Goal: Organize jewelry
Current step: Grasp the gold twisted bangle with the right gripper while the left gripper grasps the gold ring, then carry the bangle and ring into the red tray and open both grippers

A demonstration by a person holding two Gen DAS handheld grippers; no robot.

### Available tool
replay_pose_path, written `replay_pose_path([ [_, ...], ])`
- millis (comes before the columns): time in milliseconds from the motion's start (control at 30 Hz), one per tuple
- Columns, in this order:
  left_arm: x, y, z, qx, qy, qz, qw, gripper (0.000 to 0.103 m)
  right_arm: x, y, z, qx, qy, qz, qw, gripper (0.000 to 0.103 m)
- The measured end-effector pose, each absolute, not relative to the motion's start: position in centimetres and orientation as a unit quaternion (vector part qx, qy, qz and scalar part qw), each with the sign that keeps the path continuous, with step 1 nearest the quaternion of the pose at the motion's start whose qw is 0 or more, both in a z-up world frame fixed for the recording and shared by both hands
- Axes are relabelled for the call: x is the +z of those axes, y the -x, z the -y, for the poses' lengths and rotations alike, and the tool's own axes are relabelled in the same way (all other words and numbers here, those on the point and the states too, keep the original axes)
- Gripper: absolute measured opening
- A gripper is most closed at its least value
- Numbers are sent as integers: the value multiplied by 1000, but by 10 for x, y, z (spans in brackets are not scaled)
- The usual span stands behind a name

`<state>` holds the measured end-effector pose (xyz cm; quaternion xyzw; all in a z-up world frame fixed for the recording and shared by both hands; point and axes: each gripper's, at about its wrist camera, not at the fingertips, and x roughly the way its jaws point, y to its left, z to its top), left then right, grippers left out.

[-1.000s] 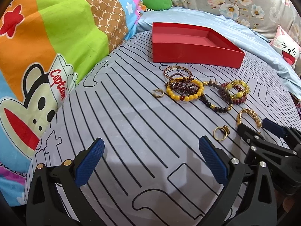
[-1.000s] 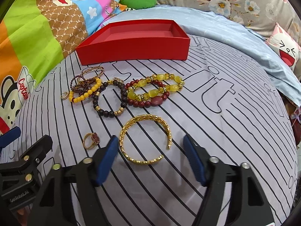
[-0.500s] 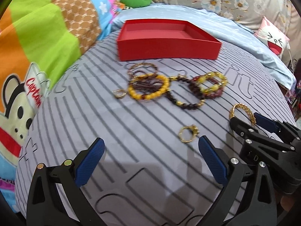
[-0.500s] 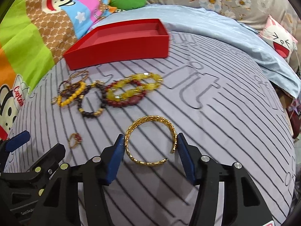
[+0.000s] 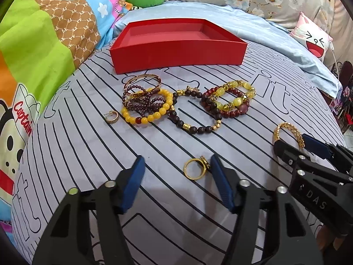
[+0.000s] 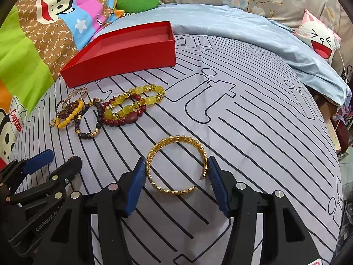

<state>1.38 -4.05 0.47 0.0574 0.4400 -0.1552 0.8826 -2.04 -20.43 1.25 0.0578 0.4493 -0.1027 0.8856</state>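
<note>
We had left tool [image 5: 176,182] closing round gold ring [image 5: 195,169] on bed [image 5: 88,154]; right pad touched ring, left pad clear. Right tool [image 6: 175,184] clamped on gold cuff bangle [image 6: 176,165]. Beaded bracelets [image 5: 187,108] lay before red box [image 5: 176,53].

The cartoon monkey's hat on the colourful blanket [image 5: 24,101] reads "Captain" in red. The brown patches of that blanket repeat the letters "PF". The grey striped bedsheet [image 6: 220,101] bears large outlined "it" lettering. "GenRobot.AI" stands on the left hand-held gripper [image 6: 51,159], and "DAS" on the right hand-held gripper [image 5: 289,145].
</note>
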Motion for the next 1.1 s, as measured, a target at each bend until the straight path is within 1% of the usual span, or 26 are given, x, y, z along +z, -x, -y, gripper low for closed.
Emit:
replay_pose_path([
  [67,5,-12,41,-160,-59,-439,882,44,13,21,204,-102,-58,-449,886,55],
  [100,6,-12,41,-162,-60,-438,882,42,12,21,203,-101,-58,-450,885,55],
  [167,6,-11,42,-168,-61,-437,881,30,13,21,202,-99,-58,-450,885,55],
  [233,7,-10,42,-173,-59,-439,880,23,14,22,200,-96,-58,-451,885,55],
  [333,8,-11,39,-181,-48,-444,876,22,16,23,197,-93,-56,-450,886,55],
  [600,17,-10,27,-186,-28,-446,875,22,25,22,192,-83,-58,-448,888,55],
  [767,36,-19,21,-183,-17,-438,880,22,41,12,191,-71,-61,-438,894,55],
  [933,66,-47,20,-181,-19,-419,890,22,70,-18,191,-49,-56,-415,907,55],
  [1100,99,-101,24,-184,-7,-396,899,22,101,-81,197,-14,-74,-400,914,55],
])
